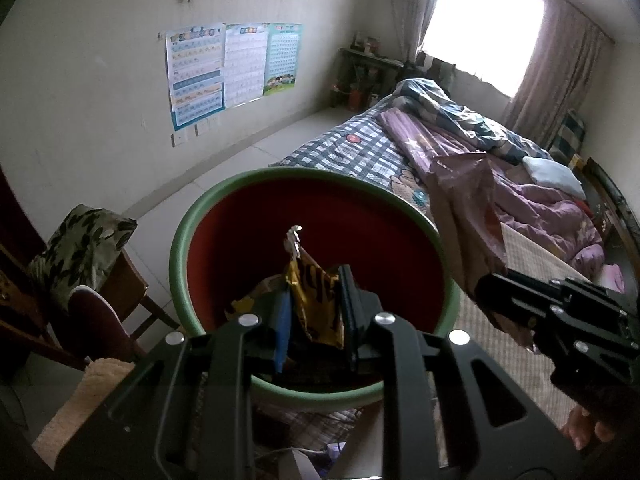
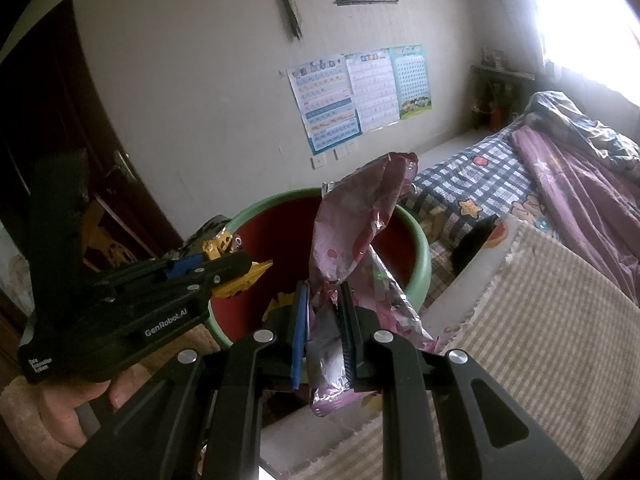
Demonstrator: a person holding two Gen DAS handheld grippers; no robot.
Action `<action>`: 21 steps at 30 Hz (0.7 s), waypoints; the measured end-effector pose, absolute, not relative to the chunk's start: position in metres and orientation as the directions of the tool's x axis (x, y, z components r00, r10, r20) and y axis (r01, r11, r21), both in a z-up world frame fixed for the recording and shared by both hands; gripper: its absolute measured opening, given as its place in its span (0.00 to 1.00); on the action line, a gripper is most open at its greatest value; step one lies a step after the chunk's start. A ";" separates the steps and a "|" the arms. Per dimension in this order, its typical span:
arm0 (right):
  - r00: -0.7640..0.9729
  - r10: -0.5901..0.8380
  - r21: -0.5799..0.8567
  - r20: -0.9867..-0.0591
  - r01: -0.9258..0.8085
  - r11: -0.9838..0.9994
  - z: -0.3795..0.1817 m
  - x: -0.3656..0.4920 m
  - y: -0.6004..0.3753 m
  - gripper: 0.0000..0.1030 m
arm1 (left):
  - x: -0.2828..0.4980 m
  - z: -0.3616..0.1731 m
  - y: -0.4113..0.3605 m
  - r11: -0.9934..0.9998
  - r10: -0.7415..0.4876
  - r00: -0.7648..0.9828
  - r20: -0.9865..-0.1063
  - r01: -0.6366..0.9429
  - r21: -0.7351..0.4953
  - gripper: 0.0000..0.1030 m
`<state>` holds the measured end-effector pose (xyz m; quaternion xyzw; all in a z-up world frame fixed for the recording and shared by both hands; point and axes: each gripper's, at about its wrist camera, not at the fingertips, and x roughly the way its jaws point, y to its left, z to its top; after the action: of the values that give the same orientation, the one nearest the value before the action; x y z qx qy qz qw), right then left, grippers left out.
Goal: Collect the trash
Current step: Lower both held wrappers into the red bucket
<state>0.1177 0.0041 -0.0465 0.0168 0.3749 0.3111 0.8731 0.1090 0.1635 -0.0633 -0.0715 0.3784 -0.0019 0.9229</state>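
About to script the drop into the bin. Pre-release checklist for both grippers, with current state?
1. Left gripper shut on yellow wrapper: ok.
2. Yellow wrapper over the bin opening: ok, red interior sits behind it in the left wrist view.
3. Right gripper shut on pink wrapper: ok.
4. Pink wrapper over the opening: not ok in the left wrist view, where it hangs beside the rim, over the bed side.
5. Grippers apart, no clash: ok.
6. Room left in bin: cannot tell, bottom hidden by the grippers.
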 end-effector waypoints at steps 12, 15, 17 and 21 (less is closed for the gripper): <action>0.522 0.561 0.252 -0.642 -0.548 0.798 -0.044 0.122 0.005 0.15 | 0.112 -0.066 0.161 0.991 -0.051 0.709 -0.703 -0.052 -0.124 0.20; 0.517 0.563 0.245 -0.645 -0.558 0.793 -0.044 0.125 0.009 0.15 | 0.114 -0.066 0.163 0.991 -0.047 0.710 -0.703 -0.053 -0.120 0.20; 0.515 0.560 0.236 -0.649 -0.564 0.791 -0.045 0.127 0.011 0.15 | 0.118 -0.068 0.165 0.991 -0.044 0.707 -0.705 -0.057 -0.119 0.20; 0.506 0.556 0.221 -0.659 -0.577 0.787 -0.048 0.130 0.015 0.15 | 0.126 -0.071 0.168 0.990 -0.038 0.700 -0.714 -0.070 -0.121 0.20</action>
<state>0.1301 0.0150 -0.0478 -0.0137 0.3745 0.3264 0.8678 0.1265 0.1685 -0.0706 -0.0694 0.3875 0.0087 0.9192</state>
